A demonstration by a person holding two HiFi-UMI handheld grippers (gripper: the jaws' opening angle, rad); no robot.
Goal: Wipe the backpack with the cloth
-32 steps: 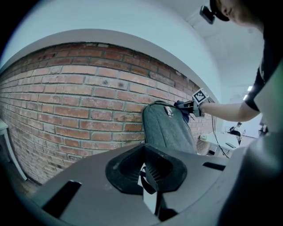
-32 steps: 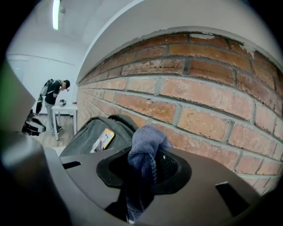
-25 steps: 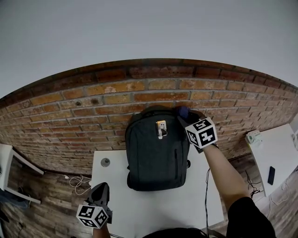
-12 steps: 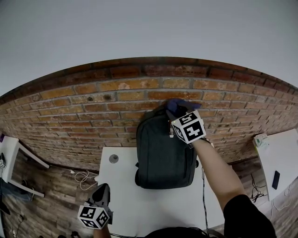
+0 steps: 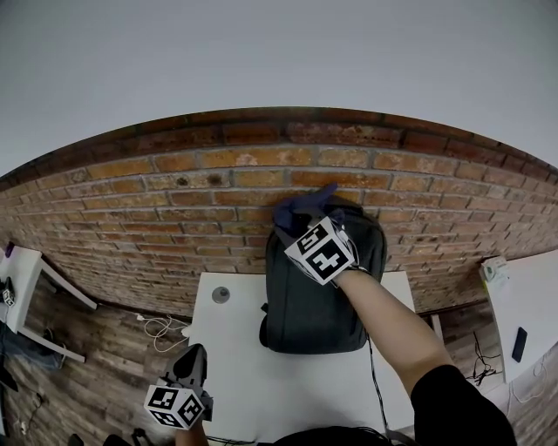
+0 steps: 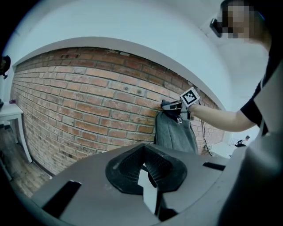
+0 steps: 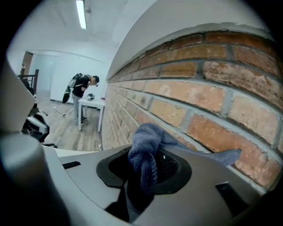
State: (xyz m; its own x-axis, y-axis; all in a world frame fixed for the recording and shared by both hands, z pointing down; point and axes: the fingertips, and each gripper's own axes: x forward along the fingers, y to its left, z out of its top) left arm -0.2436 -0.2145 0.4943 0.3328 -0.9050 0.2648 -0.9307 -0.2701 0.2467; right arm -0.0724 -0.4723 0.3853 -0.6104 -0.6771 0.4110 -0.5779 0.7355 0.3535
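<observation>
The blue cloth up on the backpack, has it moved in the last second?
Yes. The right gripper, shut on the cloth, swept it along the backpack's top from the right corner to the left. The backpack stayed upright against the brick wall; the left gripper stayed low by the table's near edge.

You see soft, even light; a ceiling strip light (image 7: pixel 81 13) glows brightly. Fisheye bends the brick wall (image 5: pixel 174 209), and dark vignetting rims both gripper views.
</observation>
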